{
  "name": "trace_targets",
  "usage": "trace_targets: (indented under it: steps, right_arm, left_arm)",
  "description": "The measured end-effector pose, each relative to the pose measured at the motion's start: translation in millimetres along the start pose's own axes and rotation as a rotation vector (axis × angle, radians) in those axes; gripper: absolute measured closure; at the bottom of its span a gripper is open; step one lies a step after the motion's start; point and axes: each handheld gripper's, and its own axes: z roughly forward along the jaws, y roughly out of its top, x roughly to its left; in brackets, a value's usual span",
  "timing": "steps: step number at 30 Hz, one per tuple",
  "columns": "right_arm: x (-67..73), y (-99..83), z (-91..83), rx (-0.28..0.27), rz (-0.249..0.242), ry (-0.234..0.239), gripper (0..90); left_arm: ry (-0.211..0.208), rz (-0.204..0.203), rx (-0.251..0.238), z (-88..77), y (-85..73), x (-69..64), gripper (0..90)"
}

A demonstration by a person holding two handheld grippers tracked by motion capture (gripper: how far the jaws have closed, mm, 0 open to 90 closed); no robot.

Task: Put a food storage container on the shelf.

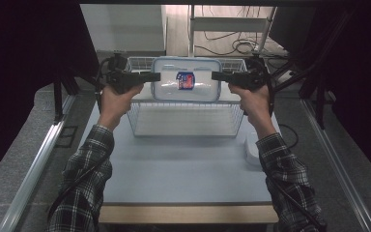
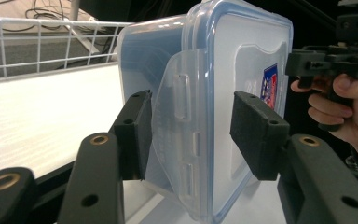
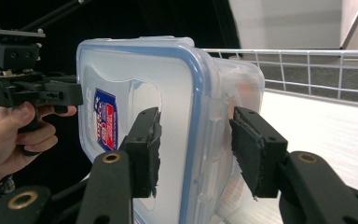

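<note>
The left gripper [image 1: 155,76] and right gripper [image 1: 216,76] both pinch the clear food container [image 1: 187,79] – one at each end – above the wire basket [image 1: 183,121].

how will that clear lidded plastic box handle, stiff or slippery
The plastic box probably stays stiff: its walls and blue-rimmed lid look rigid. It seems light, looking see-through with no clear contents. Its smooth glossy faces may slip between the left hand-held gripper jaws, and its side latch could flex.

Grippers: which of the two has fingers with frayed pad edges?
The right gripper: its fingers show ragged, torn pad edges in its own view, while the left gripper has clean-edged pads. Both grip the clear container.
</note>
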Motion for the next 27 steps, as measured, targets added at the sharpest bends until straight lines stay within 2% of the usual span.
trace_targets:
  steps: [4,10,12,13,15,17,18,21,23,27]
  right_arm:
    - [1.3,1.6,1.8,0.002,-0.008,-0.017,52.7]
    - [0.5,1.7,3.5,-0.003,-0.001,-0.021,52.7]
    - [-0.3,1.5,4.2,-0.006,0.0,-0.024,52.7]
    - [-0.9,1.3,4.6,-0.006,0.001,-0.026,52.7]
    - [-2.0,0.2,6.4,0.002,0.005,-0.04,50.3]
    - [-5.3,-1.7,8.4,0.003,0.027,-0.048,49.2]
    - [-8.2,-2.5,8.5,-0.005,0.042,-0.034,49.9]
    - [-12.2,-2.2,9.6,-0.012,0.069,-0.032,49.5]
    - [-12.2,-1.0,12.0,-0.016,0.082,-0.054,47.6]
    - [-9.4,2.2,15.8,-0.011,0.047,-0.158,44.4]
  left_arm:
    - [0.005,-0.006,-0.017,1.2,-1.2,2.3,47.2]
    - [0.05,0.008,-0.017,2.2,-0.5,-0.7,46.4]
    - [0.073,0.017,-0.007,3.0,-0.8,-1.3,46.7]
    - [0.082,0.027,0.002,4.2,-1.5,-2.3,51.8]
    - [0.132,0.055,0.026,8.6,-3.5,-4.8,50.8]
    - [0.114,0.032,0.019,9.9,-4.7,-2.2,49.2]
    - [0.101,0.021,0.021,10.1,-5.0,-0.3,49.3]
    - [0.097,0.017,0.031,10.2,-6.1,0.9,49.2]
    - [0.104,0.02,0.038,10.1,-6.8,0.7,49.5]
    - [0.123,0.022,0.02,9.6,-5.6,-1.8,51.9]
